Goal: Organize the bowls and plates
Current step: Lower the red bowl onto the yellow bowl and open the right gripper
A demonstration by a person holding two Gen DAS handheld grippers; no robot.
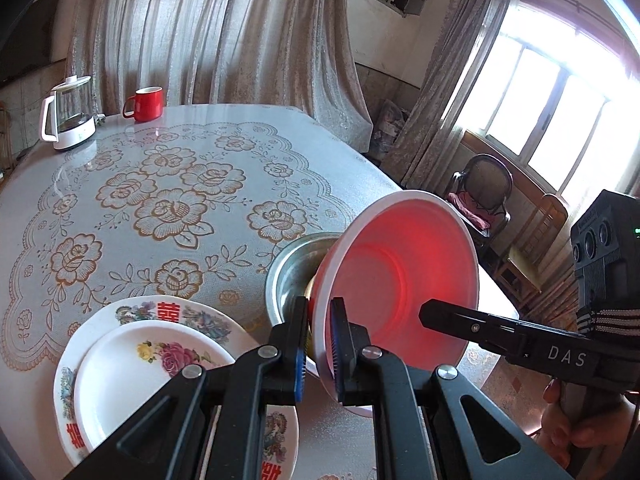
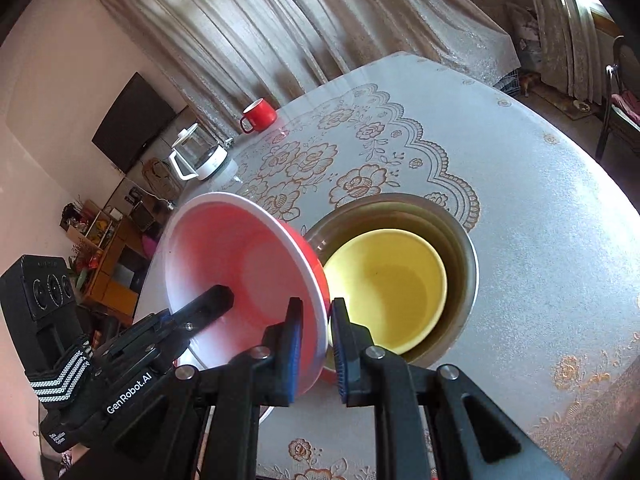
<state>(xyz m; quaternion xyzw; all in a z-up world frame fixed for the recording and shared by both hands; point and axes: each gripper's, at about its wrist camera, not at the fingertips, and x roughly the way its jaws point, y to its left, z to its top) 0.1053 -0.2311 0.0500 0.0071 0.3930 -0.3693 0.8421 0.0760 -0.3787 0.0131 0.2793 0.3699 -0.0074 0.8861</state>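
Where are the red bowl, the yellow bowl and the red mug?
Red bowl (image 2: 240, 264): right wrist view, inner wall.
Yellow bowl (image 2: 392, 292): right wrist view, inside bottom, within the steel bowl.
Red mug (image 1: 148, 104): left wrist view, outer side.

- A large bowl is held tilted above the counter, its rim pinched on opposite sides by the left hand-held gripper and the right hand-held gripper.
- Behind the large bowl in the left view, a metal basin sits on the counter; a small bowl lies inside it.
- Left of the basin, a small plate rests on a larger plate.
- At the counter's far edge, a kettle stands left of a mug.
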